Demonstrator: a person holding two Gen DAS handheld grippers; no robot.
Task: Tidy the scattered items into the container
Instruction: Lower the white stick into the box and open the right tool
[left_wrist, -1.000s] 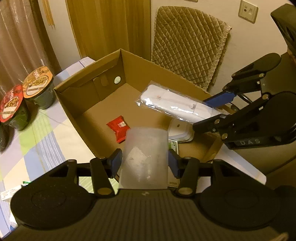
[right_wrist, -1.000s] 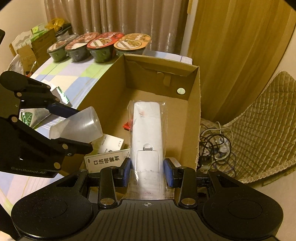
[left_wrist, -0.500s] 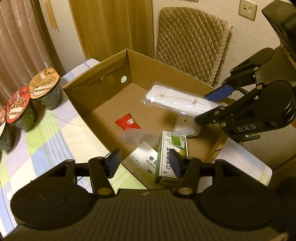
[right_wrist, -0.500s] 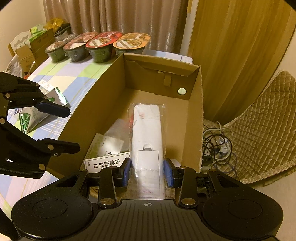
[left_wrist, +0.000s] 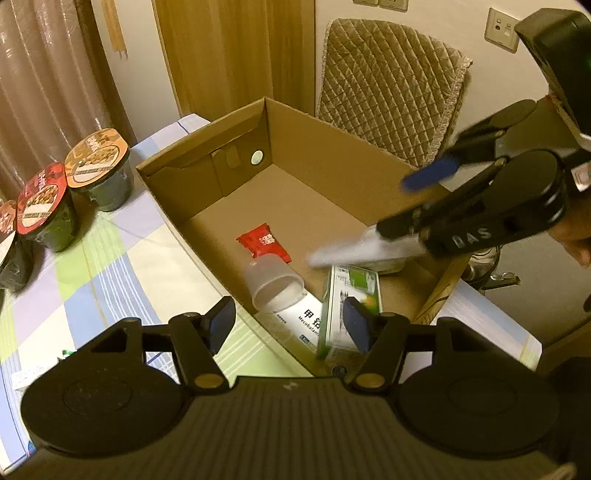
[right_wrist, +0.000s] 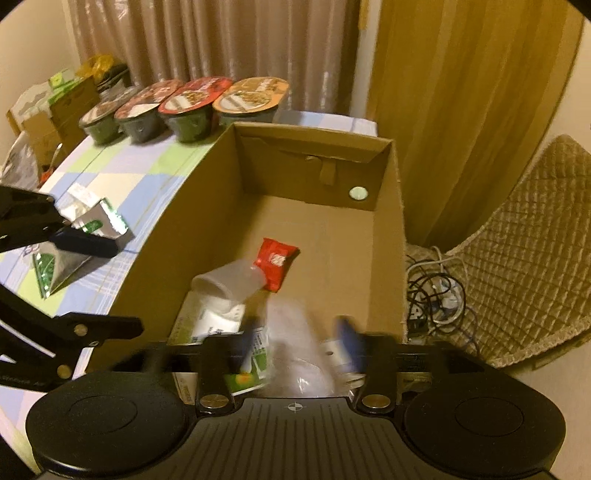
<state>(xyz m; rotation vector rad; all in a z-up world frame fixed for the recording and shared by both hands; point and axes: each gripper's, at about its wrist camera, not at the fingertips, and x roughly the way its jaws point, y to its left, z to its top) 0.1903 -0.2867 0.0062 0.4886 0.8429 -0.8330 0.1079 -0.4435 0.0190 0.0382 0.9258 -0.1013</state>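
Note:
The open cardboard box (left_wrist: 332, 147) (right_wrist: 388, 240) holds a red sachet (left_wrist: 264, 243) (right_wrist: 275, 258), a clear plastic cup (left_wrist: 273, 284) (right_wrist: 229, 282) lying on its side, a green medicine box (left_wrist: 351, 295) (right_wrist: 243, 376) and a white leaflet (left_wrist: 306, 317). My left gripper (left_wrist: 288, 319) (right_wrist: 125, 288) is open and empty over the box's near-left rim. My right gripper (right_wrist: 299, 332) (left_wrist: 399, 206) hangs over the box's right end with its fingers spread. The white bagged packet (left_wrist: 354, 249) (right_wrist: 295, 339) is a blur below them, loose over the box floor.
Several lidded noodle bowls (left_wrist: 99, 166) (right_wrist: 192, 107) line the checked tablecloth (left_wrist: 110, 266) beyond the box. Foil pouches (right_wrist: 92, 221) lie on the cloth left of the box. A quilted chair (left_wrist: 388, 92) and tangled cables (right_wrist: 436, 295) sit past the table's edge.
The left gripper let go of the cup, which now lies inside the box, and drew back. The right gripper's fingers have widened and the white packet is slipping down out of them.

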